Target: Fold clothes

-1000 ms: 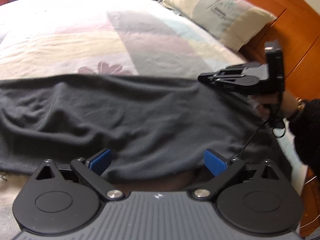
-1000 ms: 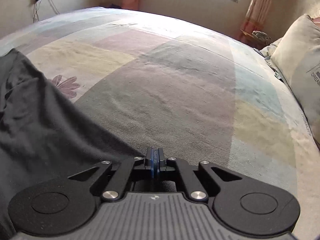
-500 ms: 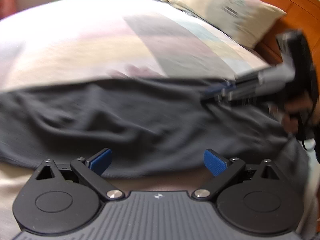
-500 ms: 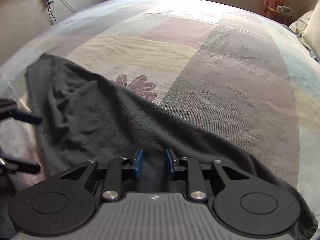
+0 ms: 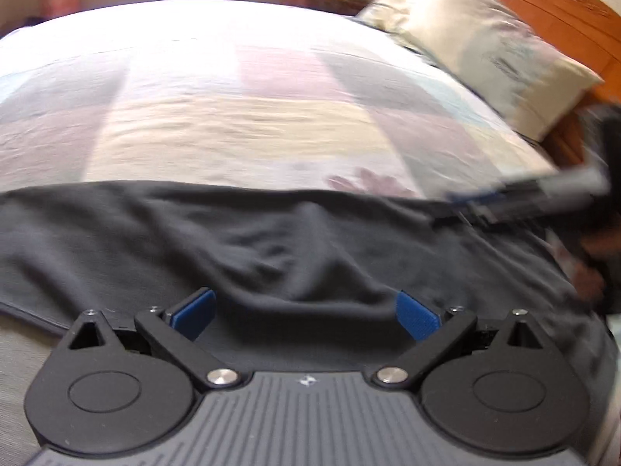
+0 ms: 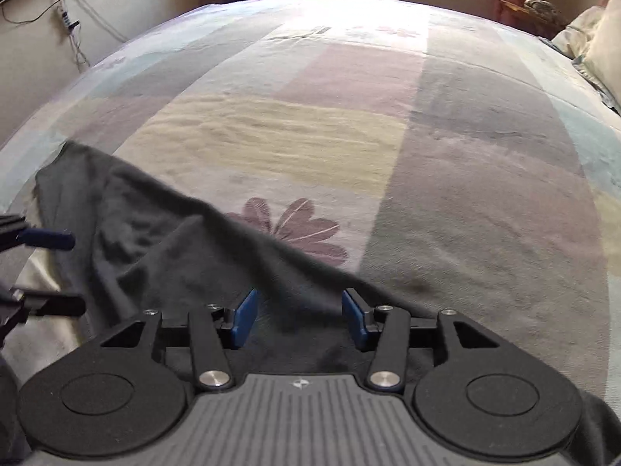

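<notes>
A patchwork bedspread carries a dark garment, spread as a long rumpled band along the near edge, a pillow beyond it. The step looks like regrasping between folds — though the same layout would suit either an early or a late fold. Left gripper: jaws wide, empty, over the near hem. Right gripper: jaws parted, cloth between them, apparently unclamped. A fold would need both to pinch an edge. A second earlier the right jaws were shut; they have opened and swung over the garment.
</notes>
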Action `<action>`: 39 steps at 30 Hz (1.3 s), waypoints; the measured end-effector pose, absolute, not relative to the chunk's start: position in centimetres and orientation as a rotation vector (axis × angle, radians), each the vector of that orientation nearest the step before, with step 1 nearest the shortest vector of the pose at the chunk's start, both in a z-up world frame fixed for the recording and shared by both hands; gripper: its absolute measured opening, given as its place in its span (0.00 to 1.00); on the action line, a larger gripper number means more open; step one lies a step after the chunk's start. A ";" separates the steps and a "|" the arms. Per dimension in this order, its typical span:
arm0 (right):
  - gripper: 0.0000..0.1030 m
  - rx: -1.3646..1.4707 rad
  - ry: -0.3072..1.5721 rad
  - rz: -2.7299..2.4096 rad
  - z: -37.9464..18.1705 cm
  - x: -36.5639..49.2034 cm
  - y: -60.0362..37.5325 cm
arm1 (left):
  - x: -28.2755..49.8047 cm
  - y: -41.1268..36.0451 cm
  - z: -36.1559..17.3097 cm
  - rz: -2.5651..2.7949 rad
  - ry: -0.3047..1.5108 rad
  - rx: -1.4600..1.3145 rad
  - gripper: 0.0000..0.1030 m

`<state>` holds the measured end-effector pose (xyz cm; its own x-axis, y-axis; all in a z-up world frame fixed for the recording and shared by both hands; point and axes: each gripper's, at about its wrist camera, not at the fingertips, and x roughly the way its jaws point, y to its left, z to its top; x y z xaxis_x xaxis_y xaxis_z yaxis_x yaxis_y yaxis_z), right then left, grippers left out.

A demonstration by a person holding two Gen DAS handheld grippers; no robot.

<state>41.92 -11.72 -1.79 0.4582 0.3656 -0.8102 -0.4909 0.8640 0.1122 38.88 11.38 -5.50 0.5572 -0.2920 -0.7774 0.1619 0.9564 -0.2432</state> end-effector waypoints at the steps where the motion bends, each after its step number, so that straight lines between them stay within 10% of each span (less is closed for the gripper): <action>1: 0.52 -0.160 0.966 0.537 -2.1 41.6 -11.1 | 39.6 11.8 -6.3 -0.255 0.973 -0.176 0.96; 14: 0.97 -0.042 0.854 0.401 1.8 37.6 -22.4 | 38.4 8.0 -5.9 -0.300 1.020 -0.114 0.97; 39: 1.00 0.367 1.028 0.343 -1.1 39.4 -31.5 | 35.5 3.1 -4.0 -0.414 0.978 -0.030 0.97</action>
<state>39.44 -31.51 -1.14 0.4740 0.4416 -0.7618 -0.1041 0.8872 0.4495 35.46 3.11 -3.99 0.4874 -0.3540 -0.7982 0.3269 0.9216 -0.2091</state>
